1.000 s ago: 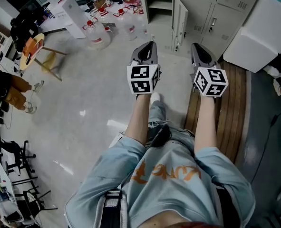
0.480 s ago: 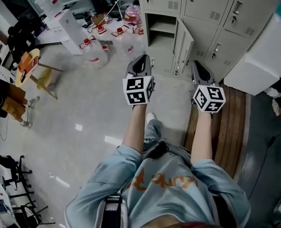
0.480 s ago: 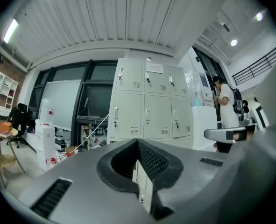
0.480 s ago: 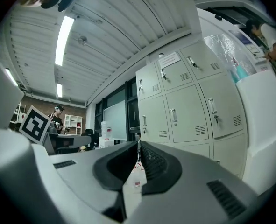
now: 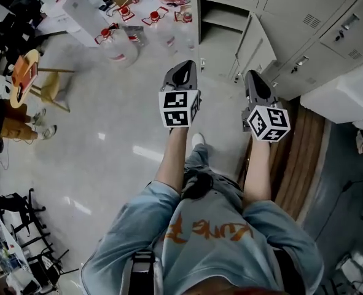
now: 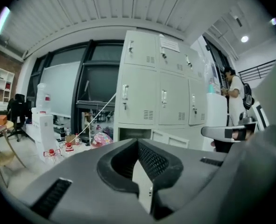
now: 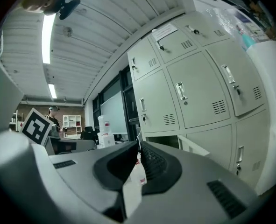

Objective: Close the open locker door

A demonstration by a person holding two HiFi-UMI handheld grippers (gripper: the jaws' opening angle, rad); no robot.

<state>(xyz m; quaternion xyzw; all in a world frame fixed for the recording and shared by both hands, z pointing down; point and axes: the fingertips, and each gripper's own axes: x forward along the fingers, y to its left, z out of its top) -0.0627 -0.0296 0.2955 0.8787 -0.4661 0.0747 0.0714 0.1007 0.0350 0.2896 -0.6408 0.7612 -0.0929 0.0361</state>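
The open locker door (image 5: 257, 42) stands swung out from the bottom row of the grey locker bank (image 5: 328, 29). Its empty compartment (image 5: 221, 20) is just left of it. Both grippers are short of the door and touch nothing. The right gripper (image 5: 255, 77) is just in front of the door's free edge, and the left gripper (image 5: 184, 66) is further left of the door, over the bare floor (image 5: 126, 121).

The left fingers (image 6: 152, 160) and the right fingers (image 7: 152, 164) are each pressed together and hold nothing. The step in hand looks like the approach. The right gripper seems better placed. Its closed fingers should meet the side of the door that faces away from the compartment, near the free edge rather than the hinge. A steady sweep toward the compartment should then bring the door flush.
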